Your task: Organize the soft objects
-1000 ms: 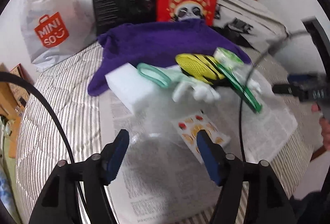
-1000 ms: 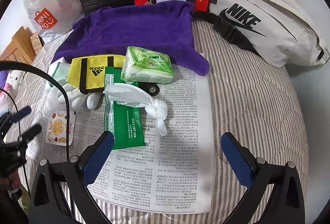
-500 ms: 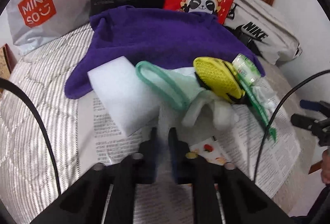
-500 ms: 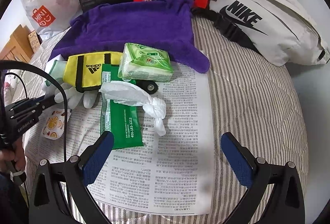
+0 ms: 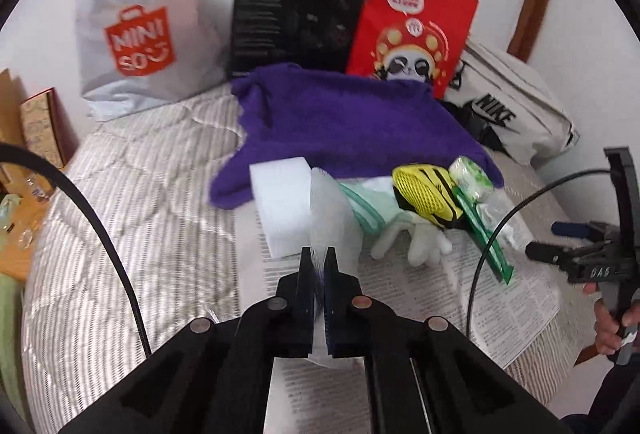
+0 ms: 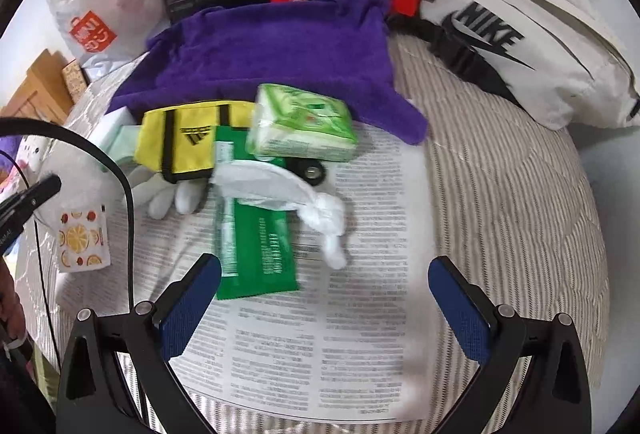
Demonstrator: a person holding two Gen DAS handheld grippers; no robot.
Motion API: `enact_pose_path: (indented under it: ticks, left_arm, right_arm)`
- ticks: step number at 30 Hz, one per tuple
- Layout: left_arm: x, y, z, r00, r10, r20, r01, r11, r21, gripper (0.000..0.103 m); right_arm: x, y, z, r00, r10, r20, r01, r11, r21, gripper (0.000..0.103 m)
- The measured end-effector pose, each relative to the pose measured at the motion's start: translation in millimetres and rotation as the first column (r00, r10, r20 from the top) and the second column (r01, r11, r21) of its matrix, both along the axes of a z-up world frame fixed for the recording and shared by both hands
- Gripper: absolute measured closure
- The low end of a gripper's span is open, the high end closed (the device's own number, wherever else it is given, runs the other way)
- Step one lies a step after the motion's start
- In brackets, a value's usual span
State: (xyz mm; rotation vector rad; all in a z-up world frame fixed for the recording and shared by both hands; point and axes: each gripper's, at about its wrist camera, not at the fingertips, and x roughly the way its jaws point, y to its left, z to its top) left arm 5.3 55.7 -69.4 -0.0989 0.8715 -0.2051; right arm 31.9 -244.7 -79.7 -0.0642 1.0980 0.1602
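My left gripper [image 5: 319, 263]: jaws pinched together, raised, a thin translucent sheet [image 5: 328, 218] between them. My right gripper [image 6: 325, 298]: jaws spread wide, hovering low.

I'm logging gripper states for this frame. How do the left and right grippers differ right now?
The left gripper is shut on a translucent plastic bag, while the right gripper is open and holds nothing. The left gripper has the bag lifted over the newspaper; the right gripper hovers facing the green packet. Both have blue pads.
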Motion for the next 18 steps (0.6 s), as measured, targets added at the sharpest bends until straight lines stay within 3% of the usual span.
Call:
enact_pose_path:
  ticks: [4, 12, 18]
  left_arm:
    - [-8.3, 10.4, 15.3, 0.998, 0.039, 0.045, -0.038, 0.999, -0.025, 0.099]
    - [-11.2, 2.5, 41.7, 0.993, -0.02, 0.119, 0.03, 0.996, -0.087, 0.098]
    - [-1.3, 3.5, 8.3, 0.999, -0.021, 0.04, 0.024, 0.997, -0.074, 0.098]
  right_arm:
    - [1.7, 13.0, -5.7, 0.999, 0.029, -0.017, -0.029, 0.999, 0.017, 0.001]
    - [7.7, 32.1, -19.0, 0.998, 0.056, -0.037, -0.054, 0.998, 0.035, 0.001]
    - [17.8, 36.4, -34.0, 0.998, 0.026, -0.06, -0.024, 0.999, 0.024, 0.004]
